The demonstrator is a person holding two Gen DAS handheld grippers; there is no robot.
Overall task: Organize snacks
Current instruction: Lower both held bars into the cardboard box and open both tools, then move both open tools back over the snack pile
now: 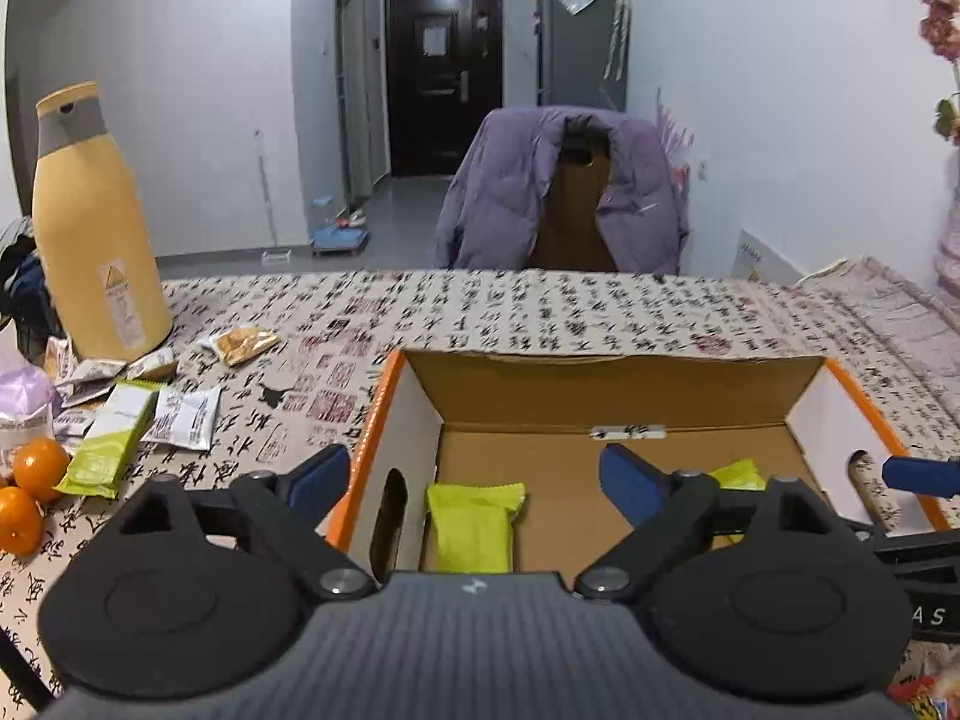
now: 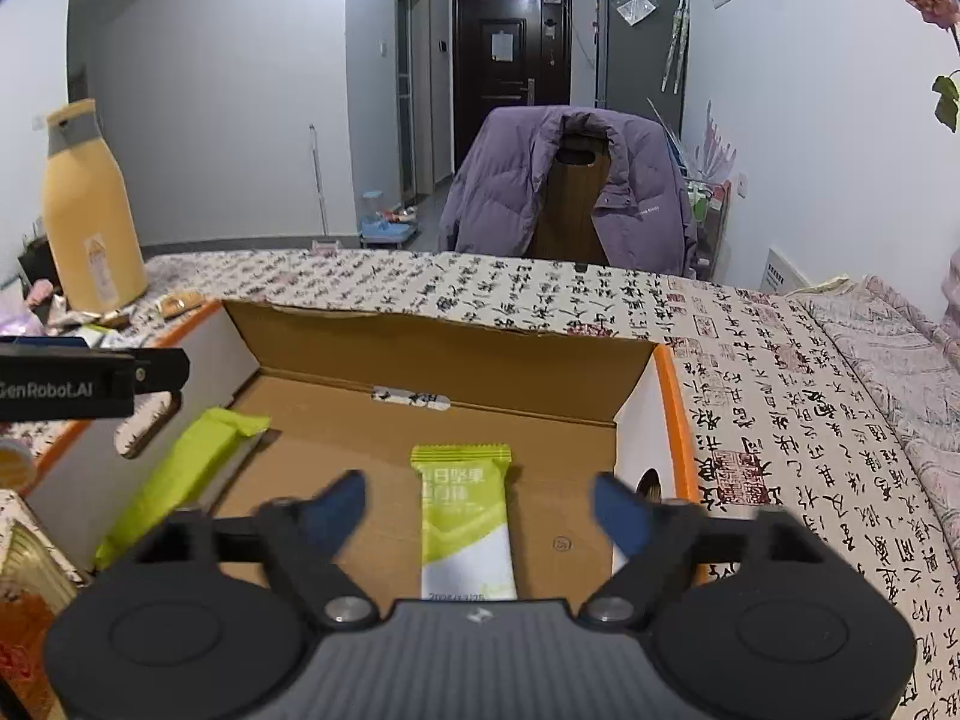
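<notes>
Hovering over the cardboard box [image 2: 456, 360], the left gripper [image 1: 474, 474] and right gripper [image 2: 480, 510] both stand wide open, holding nothing. Two green snack bars [image 2: 465, 516] lie inside. Next, lift straight out, then fetch the loose packets [image 1: 180, 414] beside the bottle [image 1: 90, 228].

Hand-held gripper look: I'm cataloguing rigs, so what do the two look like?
Both match: the left hand-held gripper and the right hand-held gripper have blue finger pads on black linkage arms, silver pivot bolts, round black side housings and a ribbed grey body. White "GenRobot.AI" lettering marks the left one's side.
</notes>
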